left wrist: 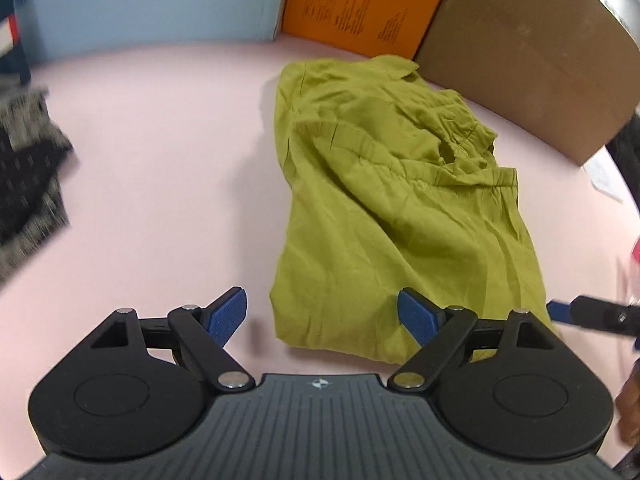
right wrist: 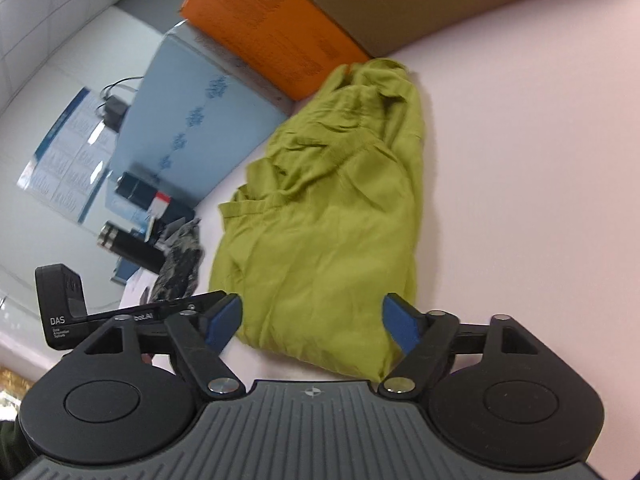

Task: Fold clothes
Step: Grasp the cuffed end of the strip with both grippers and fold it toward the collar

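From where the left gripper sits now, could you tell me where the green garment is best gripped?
Probably the near hem of the green garment, at its corner, coming in low from the front. That edge lies flat and free on the pink table right ahead of the open left gripper, while the far end is bunched.

Left gripper (left wrist: 322, 314) hung wide open over the near end of the green garment (left wrist: 384, 208), which lay lengthwise toward the pink worktop's (left wrist: 160, 160) far edge.
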A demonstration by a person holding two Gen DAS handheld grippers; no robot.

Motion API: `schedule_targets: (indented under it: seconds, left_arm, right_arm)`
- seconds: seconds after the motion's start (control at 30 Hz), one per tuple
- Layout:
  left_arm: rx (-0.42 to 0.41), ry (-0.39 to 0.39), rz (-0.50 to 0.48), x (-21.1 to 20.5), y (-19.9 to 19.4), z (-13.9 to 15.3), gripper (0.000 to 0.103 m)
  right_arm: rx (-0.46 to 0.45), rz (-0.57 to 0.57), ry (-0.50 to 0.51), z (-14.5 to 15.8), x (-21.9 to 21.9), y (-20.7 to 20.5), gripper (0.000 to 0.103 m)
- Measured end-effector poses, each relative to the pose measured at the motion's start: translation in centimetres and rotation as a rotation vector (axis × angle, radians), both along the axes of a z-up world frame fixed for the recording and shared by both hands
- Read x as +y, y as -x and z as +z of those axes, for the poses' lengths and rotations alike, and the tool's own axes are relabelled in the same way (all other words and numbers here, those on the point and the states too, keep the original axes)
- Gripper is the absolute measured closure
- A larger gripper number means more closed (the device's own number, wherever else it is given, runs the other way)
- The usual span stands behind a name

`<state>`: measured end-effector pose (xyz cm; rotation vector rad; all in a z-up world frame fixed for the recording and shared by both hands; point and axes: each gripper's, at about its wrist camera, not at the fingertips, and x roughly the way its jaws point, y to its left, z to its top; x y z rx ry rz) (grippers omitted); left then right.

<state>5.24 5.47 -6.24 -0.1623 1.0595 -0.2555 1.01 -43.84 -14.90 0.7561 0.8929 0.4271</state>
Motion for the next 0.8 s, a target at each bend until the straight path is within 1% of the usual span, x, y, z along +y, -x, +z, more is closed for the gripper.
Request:
schedule_targets:
  seconds: [0.07,0.13,0.17,0.2,0.23,0.27,0.3,0.33,0.37,0.4,0.43,0.47,0.6,0.7,0.77,0.8]
  left_arm:
    - [0.019,0.022,0.014,0.2,-0.3,-0.3,0.022]
    - [0.035,0.038,0.02,0.3,-0.5,-0.7,0.023]
    - [0.039,0.036,0.018,0.3,-0.5,-0.8,0.028]
    - [0.036,0.015,0.013,0.1,-0.6,-1.0,0.044]
    - [0.021,-0.018,-0.001,-0.3,-0.6,-1.0,0.057]
    - [0.007,-0.039,-0.028,-0.7,-0.5,-0.9,0.064]
    - [-0.003,-0.053,-0.059,-1.0,-0.5,-0.8,0.079]
    - [-0.013,-0.067,-0.083,-1.3,-0.4,-0.7,0.084]
    - [-0.024,-0.081,-0.103,-1.6,-0.4,-0.6,0.086]
    - [-0.035,-0.095,-0.123,-1.9,-0.3,-0.4,0.09]
    - [-0.046,-0.105,-0.138,-2.1,-0.2,-0.2,0.092]
    - [-0.055,-0.109,-0.146,-2.1,-0.2,0.0,0.093]
    - [-0.097,-0.124,-0.167,-1.0,0.7,1.8,0.094]
    - [-0.139,-0.156,-0.206,-0.5,2.7,3.2,0.094]
    - [-0.143,-0.185,-0.23,-0.2,4.2,3.4,0.093]
    - [-0.131,-0.198,-0.239,-0.2,4.9,3.4,0.093]
  right_arm:
    - [0.033,-0.081,-0.031,-0.5,-0.3,0.6,0.027]
    - [0.06,-0.163,-0.071,-1.0,-0.6,1.2,0.024]
    - [0.081,-0.184,-0.081,-1.3,-0.6,1.4,0.023]
    - [0.096,-0.182,-0.098,-1.7,-0.5,1.5,0.023]
    - [0.101,-0.158,-0.128,-2.0,-0.2,1.4,0.023]
    - [0.11,-0.124,-0.153,-2.3,0.2,1.2,0.023]
    - [0.116,-0.099,-0.17,-2.4,0.5,0.8,0.023]
    - [0.122,-0.077,-0.184,-2.6,0.9,0.4,0.023]
    - [0.128,-0.054,-0.199,-2.7,1.3,0.0,0.03]
    - [0.151,-0.048,-0.225,-3.1,1.6,-0.4,0.056]
    - [0.178,-0.047,-0.255,-3.7,1.9,-0.9,0.074]
    - [0.201,-0.054,-0.273,-4.1,2.1,-1.1,0.094]
    - [0.17,-0.019,-0.295,-2.9,2.5,-0.4,0.094]
    - [0.144,0.037,-0.307,-1.1,2.4,0.9,0.094]
    - [0.148,0.073,-0.308,-0.3,2.4,2.1,0.094]
    - [0.164,0.087,-0.3,-0.1,2.3,2.7,0.094]
